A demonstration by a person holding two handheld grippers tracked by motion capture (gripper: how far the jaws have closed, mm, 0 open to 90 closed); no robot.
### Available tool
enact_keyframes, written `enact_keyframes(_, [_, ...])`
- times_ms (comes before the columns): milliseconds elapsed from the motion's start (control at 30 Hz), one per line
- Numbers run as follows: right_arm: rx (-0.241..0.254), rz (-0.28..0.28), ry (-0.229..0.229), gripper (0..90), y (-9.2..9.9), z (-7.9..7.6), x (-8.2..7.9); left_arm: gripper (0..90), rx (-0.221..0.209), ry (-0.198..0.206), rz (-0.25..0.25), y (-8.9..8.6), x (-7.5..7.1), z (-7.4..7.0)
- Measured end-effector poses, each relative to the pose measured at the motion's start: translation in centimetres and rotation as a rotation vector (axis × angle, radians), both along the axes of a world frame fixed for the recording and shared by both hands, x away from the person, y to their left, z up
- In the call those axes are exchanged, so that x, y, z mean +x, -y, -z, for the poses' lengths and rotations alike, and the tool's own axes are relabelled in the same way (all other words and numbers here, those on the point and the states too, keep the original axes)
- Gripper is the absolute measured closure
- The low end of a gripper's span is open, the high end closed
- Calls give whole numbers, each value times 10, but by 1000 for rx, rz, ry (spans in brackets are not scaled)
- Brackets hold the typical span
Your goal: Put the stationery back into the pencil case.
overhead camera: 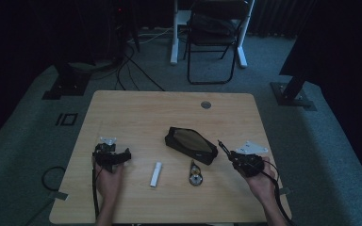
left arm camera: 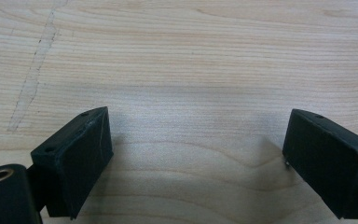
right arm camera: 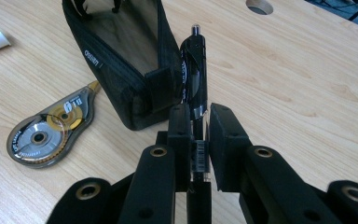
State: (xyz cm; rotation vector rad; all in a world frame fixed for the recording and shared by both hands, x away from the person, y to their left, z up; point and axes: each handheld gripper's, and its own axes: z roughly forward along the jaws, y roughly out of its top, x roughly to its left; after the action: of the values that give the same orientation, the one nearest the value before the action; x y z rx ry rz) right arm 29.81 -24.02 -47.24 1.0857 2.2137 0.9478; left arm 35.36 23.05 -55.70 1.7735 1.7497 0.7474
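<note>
In the high view the left gripper (overhead camera: 111,155) rests on the wooden table (overhead camera: 136,108) at about nine o'clock from the table's middle, held by the person's left hand (overhead camera: 108,181). Its own view shows the jaws spread wide over bare wood, nothing between them. At about six o'clock from the middle lies a small white tube (overhead camera: 156,174) (too small to tell what it is), and just to its three o'clock a correction tape dispenser (overhead camera: 196,173), clear-cased with a gold wheel in the right gripper view (right arm camera: 51,130). At the dispenser's twelve o'clock sits an open black pencil case (overhead camera: 191,145), its mouth facing up. Near the case's four o'clock end is the right gripper (overhead camera: 233,157) in the right hand (overhead camera: 261,181), jaws closed on a black pen (right arm camera: 193,70). The pen's tip points toward eleven o'clock, its barrel just beside the case's near end (right arm camera: 135,70).
</note>
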Motion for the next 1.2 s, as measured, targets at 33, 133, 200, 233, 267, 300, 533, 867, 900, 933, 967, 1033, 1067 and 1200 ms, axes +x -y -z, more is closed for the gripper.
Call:
enact_keyframes(33, [1,0,0,799,0,-1,0,83,0,0,0,0,0,0])
enact_keyframes(133, [-1,-6,7,799,-1,-2,1,82,0,0,0,0,0,0])
enact_keyframes(200, [1,-7,8,799,-2,-3,1,83,0,0,0,0,0,0])
enact_keyframes(233, [2,-9,9,799,-2,-4,1,83,0,0,0,0,0,0])
enact_keyframes(267, [5,-9,10,799,-3,-4,0,83,0,0,0,0,0,0])
enact_keyframes(300, [7,-11,12,799,-3,-5,1,83,0,0,0,0,0,0])
enact_keyframes(533, [10,-25,24,799,-9,-9,2,83,0,0,0,0,0,0])
enact_keyframes(867, [11,-35,32,799,-13,-14,4,83,0,0,0,0,0,0])
enact_keyframes(900, [10,-36,33,799,-13,-14,5,83,0,0,0,0,0,0])
enact_keyframes(933, [8,-39,34,799,-14,-14,5,83,0,0,0,0,0,0])
enact_keyframes(967, [9,-39,34,799,-14,-14,5,83,0,0,0,0,0,0])
enact_keyframes(1033, [10,-40,35,799,-15,-15,5,83,0,0,0,0,0,0])
enact_keyframes(1067, [12,-39,36,799,-15,-16,5,83,0,0,0,0,0,0])
enact_keyframes(1200, [11,-46,42,799,-18,-17,6,83,0,0,0,0,0,0])
